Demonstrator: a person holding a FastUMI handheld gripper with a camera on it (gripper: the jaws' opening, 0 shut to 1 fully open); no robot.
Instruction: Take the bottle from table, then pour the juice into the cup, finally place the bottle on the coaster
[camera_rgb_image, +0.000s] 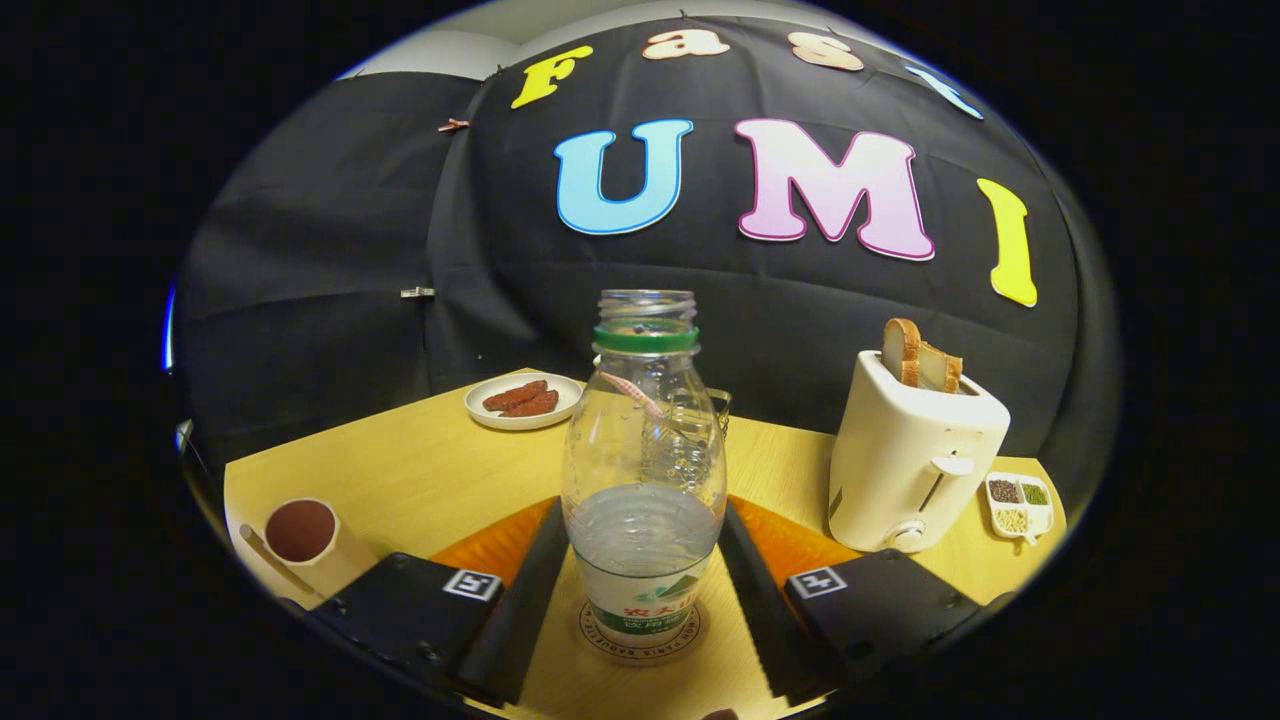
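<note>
Bottle (645, 480) upright on coaster (642, 640), between spread fingers (515, 600), untouched

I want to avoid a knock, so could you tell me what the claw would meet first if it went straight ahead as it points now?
The bottle: it stands on the coaster between the open claw's fingers, so pushing on would likely bump its lower body.
</note>
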